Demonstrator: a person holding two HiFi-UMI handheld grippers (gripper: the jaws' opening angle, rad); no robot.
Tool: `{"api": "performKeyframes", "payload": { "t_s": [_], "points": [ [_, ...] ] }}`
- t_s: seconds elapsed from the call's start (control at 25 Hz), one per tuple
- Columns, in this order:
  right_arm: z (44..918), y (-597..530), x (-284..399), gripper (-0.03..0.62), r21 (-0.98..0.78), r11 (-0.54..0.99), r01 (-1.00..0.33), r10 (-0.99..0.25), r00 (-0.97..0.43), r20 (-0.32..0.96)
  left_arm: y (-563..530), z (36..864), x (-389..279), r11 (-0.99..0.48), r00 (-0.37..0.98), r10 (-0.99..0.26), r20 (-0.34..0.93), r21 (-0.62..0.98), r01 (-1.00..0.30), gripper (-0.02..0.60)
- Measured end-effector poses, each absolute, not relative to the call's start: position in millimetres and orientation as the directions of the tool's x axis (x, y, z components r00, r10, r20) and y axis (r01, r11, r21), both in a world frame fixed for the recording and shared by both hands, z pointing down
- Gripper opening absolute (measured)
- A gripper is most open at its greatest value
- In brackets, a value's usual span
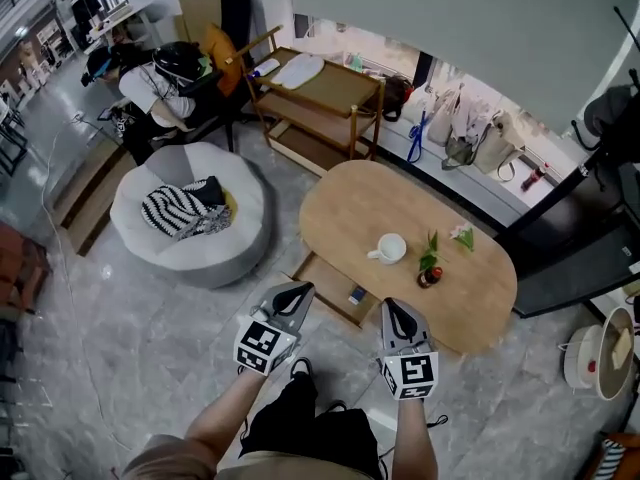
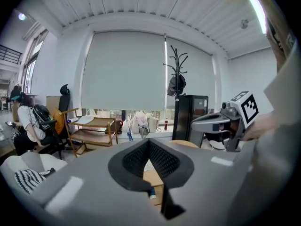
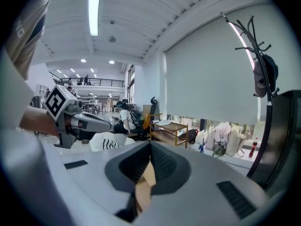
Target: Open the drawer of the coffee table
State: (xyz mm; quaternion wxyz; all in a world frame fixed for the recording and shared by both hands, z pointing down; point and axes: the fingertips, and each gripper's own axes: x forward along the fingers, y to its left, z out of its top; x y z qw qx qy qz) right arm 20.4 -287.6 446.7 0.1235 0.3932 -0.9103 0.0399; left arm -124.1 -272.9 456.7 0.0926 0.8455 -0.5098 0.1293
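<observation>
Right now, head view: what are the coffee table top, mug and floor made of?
Coffee table top: light wood or veneer, matte; even tan, faint grain. Mug: likely glazed ceramic; plain white, smooth. Floor: polished stone or marble-look tile; grey veining, slight sheen.

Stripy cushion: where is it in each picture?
Head view: cushion left of middle, on the round grey pouf.
Left gripper view: cushion at the bottom left.
Right gripper view: cushion small, left of middle.
Shared landmark: the wooden shelf by the window, in all three.
</observation>
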Motion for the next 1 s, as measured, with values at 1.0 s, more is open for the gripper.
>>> {"api": "performKeyframes", "payload": {
  "t_s": [1.0],
  "points": [
    [238.9,-258.8,-24.1,0.005,0.136,0.603,-0.786,-0.797,-0.584,0.155,-251.9,257.6,-139.8,-0.554,0.537,-0.816,0.212,-0.026,-0.832,0.006]
  ]
}}
